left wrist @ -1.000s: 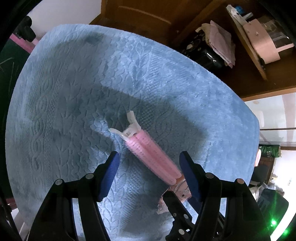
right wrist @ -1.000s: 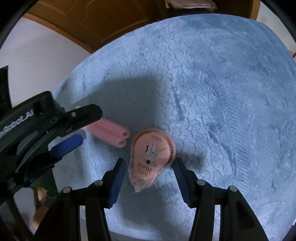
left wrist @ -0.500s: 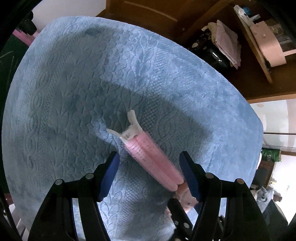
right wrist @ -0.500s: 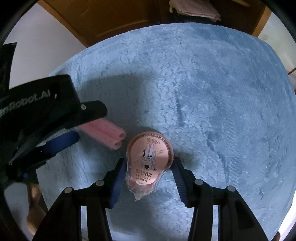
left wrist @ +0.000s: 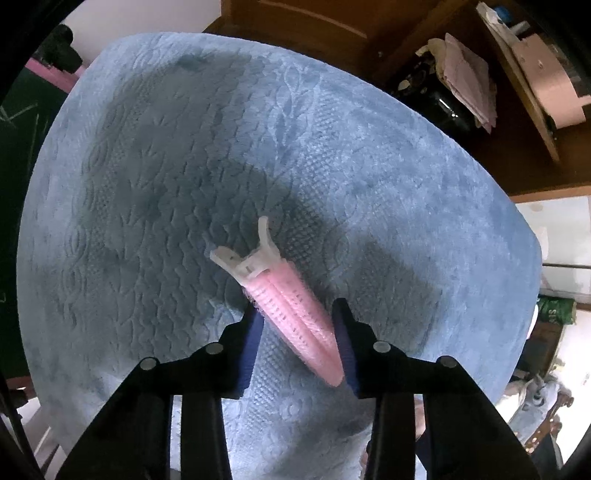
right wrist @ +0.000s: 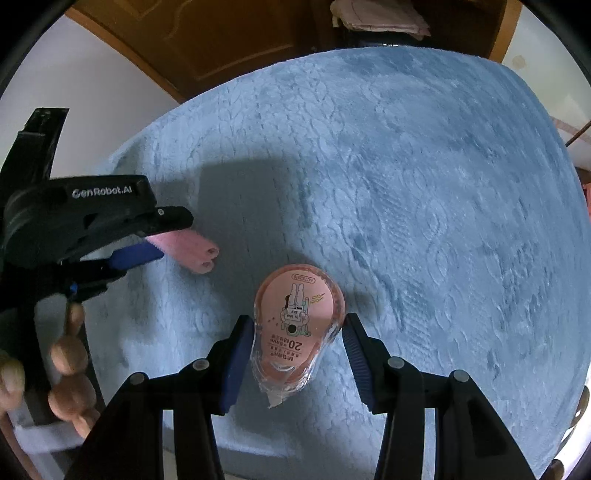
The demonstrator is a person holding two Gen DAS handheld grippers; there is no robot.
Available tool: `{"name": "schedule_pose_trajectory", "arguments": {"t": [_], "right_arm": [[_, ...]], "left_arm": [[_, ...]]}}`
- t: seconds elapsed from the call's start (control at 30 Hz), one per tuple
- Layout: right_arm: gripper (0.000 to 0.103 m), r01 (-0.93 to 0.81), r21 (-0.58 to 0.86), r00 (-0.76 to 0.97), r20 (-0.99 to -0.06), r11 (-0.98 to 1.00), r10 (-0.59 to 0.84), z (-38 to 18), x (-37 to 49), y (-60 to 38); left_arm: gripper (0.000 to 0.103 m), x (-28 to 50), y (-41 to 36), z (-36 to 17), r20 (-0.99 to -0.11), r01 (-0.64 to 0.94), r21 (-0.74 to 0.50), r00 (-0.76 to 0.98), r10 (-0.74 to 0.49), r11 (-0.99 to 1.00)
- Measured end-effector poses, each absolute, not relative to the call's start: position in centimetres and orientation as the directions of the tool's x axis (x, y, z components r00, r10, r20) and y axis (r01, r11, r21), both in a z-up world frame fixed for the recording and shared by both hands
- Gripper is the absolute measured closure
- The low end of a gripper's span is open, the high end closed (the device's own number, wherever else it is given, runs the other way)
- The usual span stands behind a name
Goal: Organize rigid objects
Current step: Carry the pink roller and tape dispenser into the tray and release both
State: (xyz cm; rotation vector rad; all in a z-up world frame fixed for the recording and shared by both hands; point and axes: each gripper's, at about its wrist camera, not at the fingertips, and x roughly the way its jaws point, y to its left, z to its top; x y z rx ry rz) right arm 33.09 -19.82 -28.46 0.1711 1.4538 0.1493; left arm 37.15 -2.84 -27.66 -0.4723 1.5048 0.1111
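Observation:
A pink hair roller clip (left wrist: 291, 314) with a white handle end lies on the blue textured mat (left wrist: 184, 166). My left gripper (left wrist: 297, 314) points down over it, its jaws closing, and both blue pads touch the roller's sides. In the right wrist view the left gripper (right wrist: 159, 236) sits at the left with the roller's end (right wrist: 199, 251) sticking out of it. A pink teardrop-shaped correction tape (right wrist: 295, 295) with a cartoon label is gripped between the blue pads of my right gripper (right wrist: 297, 325), above the mat (right wrist: 443, 184).
Dark wooden furniture (left wrist: 314, 22) stands behind the mat, with folded cloth (left wrist: 469, 81) and a pink box (left wrist: 550, 85) on a shelf at the right. A person's fingers (right wrist: 70, 354) hold the left gripper's handle. The mat's near edge (right wrist: 258, 458) runs just below the right gripper.
The left jaws have come together from wide open onto the pink roller clip. The right jaws have narrowed a little on the correction tape, and the mat now looks a little farther below the right gripper.

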Motion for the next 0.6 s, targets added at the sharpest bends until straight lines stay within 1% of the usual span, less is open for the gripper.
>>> {"name": "schedule_pose_trajectory", "arguments": {"t": [0.17, 0.23, 0.4, 0.6], "right_arm": [[0.053, -0.003, 0.24, 0.11, -0.965, 0.971, 0.239, -27.9, 31.6, -21.2], [0.053, -0.006, 0.255, 0.116, -0.96, 0.967, 0.254, -26.8, 30.3, -21.3], [0.053, -0.009, 0.285, 0.131, -0.95, 0.959, 0.284, -25.8, 29.2, -21.8], [0.053, -0.008, 0.298, 0.144, -0.944, 0.954, 0.296, -24.6, 28.0, -22.4]], "left_arm": [[0.068, 36.4, -2.8, -27.0, -0.963, -0.329, -0.269, 0.102, -0.249, 0.905], [0.07, 36.0, -2.6, -26.6, -0.96, -0.315, -0.278, 0.112, -0.256, 0.907], [0.072, 35.0, -1.7, -25.4, -0.951, -0.288, -0.305, 0.142, -0.275, 0.908], [0.072, 33.3, -1.3, -22.8, -0.94, -0.238, -0.334, 0.163, -0.301, 0.912]]}}
